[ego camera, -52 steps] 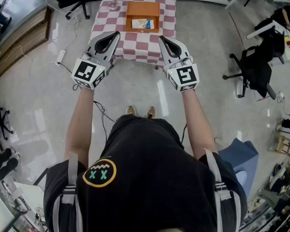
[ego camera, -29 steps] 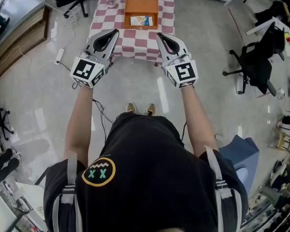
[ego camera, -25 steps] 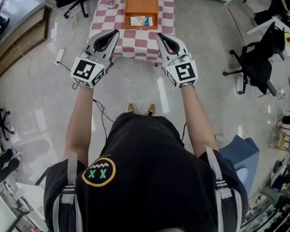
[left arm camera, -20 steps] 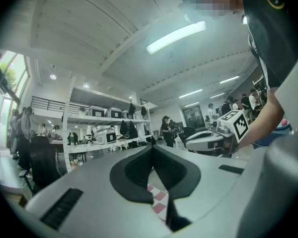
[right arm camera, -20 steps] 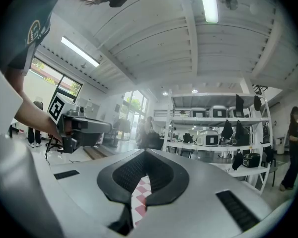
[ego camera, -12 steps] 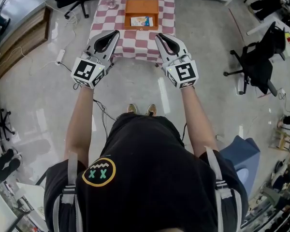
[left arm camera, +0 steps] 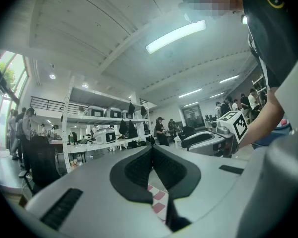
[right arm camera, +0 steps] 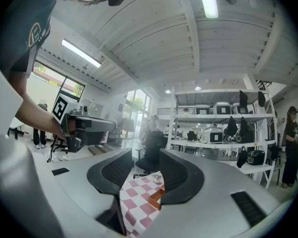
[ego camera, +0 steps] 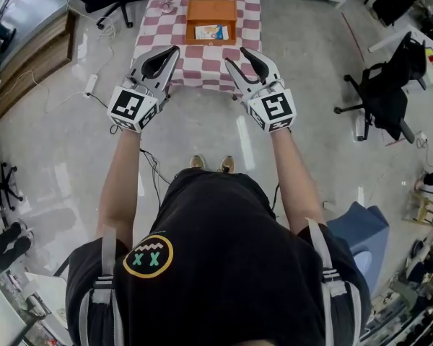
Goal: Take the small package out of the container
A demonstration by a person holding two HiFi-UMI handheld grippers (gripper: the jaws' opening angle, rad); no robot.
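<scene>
Held level at 6 o'clock of checkered table (ego camera: 198,67), short of reach. Left gripper (ego camera: 175,49): jaws together, empty. Right gripper (ego camera: 234,55): jaws just opening partway, nothing between, readied for small package (ego camera: 210,32) inside orange container (ego camera: 211,6) at 12 o'clock.

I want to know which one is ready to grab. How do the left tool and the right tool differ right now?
The left tool has its jaws together. The right tool has its jaws apart, having just been opening, with nothing between them. The right gripper view shows the checkered cloth and the orange container through the gap. The left gripper view shows only a sliver of cloth. Both are empty and short of the container.
</scene>
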